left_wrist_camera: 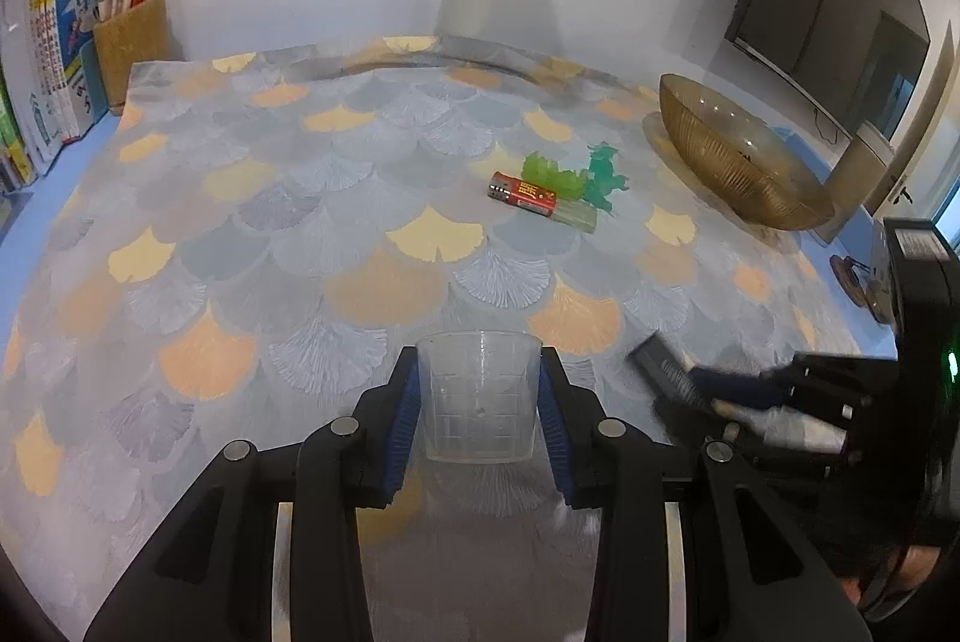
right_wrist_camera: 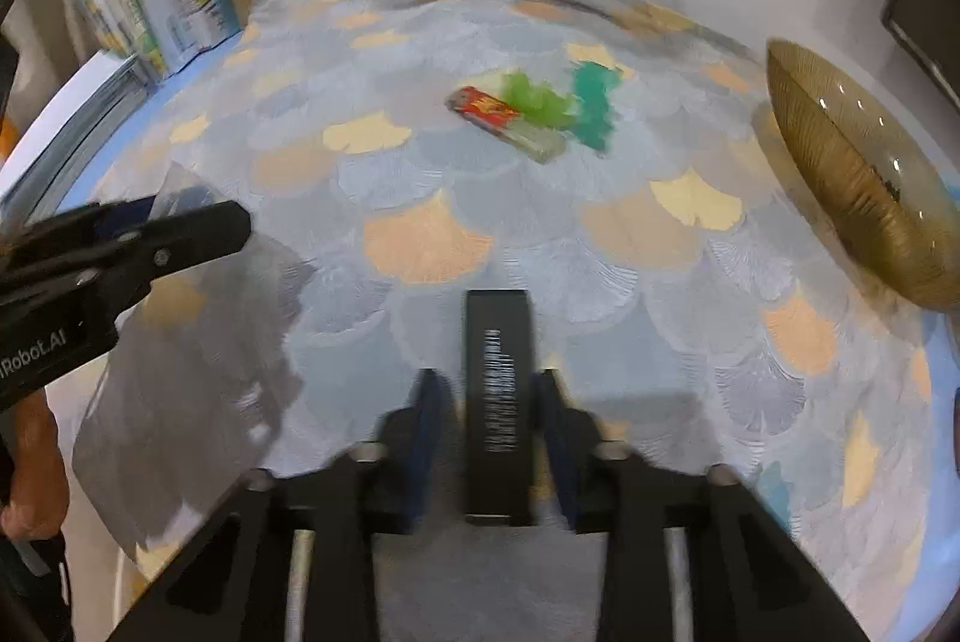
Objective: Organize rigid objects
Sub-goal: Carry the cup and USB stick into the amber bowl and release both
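Left gripper [left_wrist_camera: 479,402] grips upright clear cup [left_wrist_camera: 478,396], inside looks empty. Right gripper [right_wrist_camera: 489,438] clamps black box [right_wrist_camera: 497,408], long axis pointing away along the fingers. Amber bowl [left_wrist_camera: 738,162]: contents unclear.

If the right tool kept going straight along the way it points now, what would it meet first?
Most likely the patterned tablecloth just ahead of the black box it holds, since the right tool tilts down at it. The red lighter lies farther on, slightly left; depth is uncertain.
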`<action>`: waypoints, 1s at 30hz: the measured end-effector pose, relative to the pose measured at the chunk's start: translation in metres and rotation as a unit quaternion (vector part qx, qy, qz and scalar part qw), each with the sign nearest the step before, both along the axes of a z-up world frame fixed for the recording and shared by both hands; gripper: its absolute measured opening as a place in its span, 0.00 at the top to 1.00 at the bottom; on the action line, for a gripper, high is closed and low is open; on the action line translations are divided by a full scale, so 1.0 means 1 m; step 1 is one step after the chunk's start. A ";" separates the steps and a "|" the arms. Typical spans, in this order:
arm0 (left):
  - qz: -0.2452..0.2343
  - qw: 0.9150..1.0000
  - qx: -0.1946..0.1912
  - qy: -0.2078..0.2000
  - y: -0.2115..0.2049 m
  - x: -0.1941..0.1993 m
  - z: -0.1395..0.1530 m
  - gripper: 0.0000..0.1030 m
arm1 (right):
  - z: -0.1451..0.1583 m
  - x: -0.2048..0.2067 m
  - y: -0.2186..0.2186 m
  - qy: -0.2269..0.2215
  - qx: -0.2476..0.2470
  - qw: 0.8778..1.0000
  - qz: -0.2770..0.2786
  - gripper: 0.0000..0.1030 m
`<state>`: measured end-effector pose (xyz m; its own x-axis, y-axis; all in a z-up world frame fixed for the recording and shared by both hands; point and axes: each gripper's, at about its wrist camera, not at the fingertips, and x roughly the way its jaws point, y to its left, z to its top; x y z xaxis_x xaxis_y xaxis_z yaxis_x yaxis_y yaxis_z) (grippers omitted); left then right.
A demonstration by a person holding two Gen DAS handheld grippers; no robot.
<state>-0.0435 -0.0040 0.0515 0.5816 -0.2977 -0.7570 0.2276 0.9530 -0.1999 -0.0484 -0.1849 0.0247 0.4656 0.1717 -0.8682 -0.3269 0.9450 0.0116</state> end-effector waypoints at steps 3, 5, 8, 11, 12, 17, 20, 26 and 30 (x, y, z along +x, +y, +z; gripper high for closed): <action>-0.002 1.000 0.000 -0.003 -0.003 -0.001 0.007 0.67 | 0.001 -0.010 0.015 0.006 0.017 1.000 0.019 0.77; -0.010 1.000 0.000 -0.012 -0.010 0.000 0.015 0.67 | 0.008 -0.013 0.011 0.013 0.054 0.998 0.019 0.77; -0.032 0.999 0.011 -0.031 -0.032 0.008 0.037 0.67 | 0.033 -0.011 -0.018 -0.008 0.092 0.996 -0.009 0.77; -0.058 0.997 0.021 -0.056 -0.062 0.024 0.061 0.67 | 0.072 -0.006 -0.071 -0.056 0.115 0.990 -0.060 0.77; -0.065 0.996 0.021 -0.063 -0.072 0.030 0.067 0.67 | 0.086 -0.003 -0.092 -0.078 0.111 0.987 -0.081 0.77; -0.121 0.989 0.022 -0.086 -0.150 0.080 0.094 0.67 | 0.126 0.019 -0.183 -0.134 0.095 0.971 -0.176 0.77; -0.140 0.987 0.018 -0.075 -0.196 0.109 0.089 0.67 | 0.123 0.043 -0.235 -0.121 0.107 0.960 -0.229 0.77; -0.169 0.985 0.015 -0.036 -0.264 0.148 0.057 0.66 | 0.088 0.085 -0.284 -0.065 0.117 0.955 -0.265 0.77; -0.143 0.989 0.025 -0.040 -0.270 0.151 0.056 0.25 | 0.073 0.098 -0.297 -0.038 0.151 0.950 -0.269 0.72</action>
<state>0.1077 -0.2738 0.1079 0.5381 -0.4210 -0.7302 0.5019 0.8560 -0.1237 0.0497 -0.4818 0.0978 0.6153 0.1268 -0.7780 0.1927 0.9329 0.3044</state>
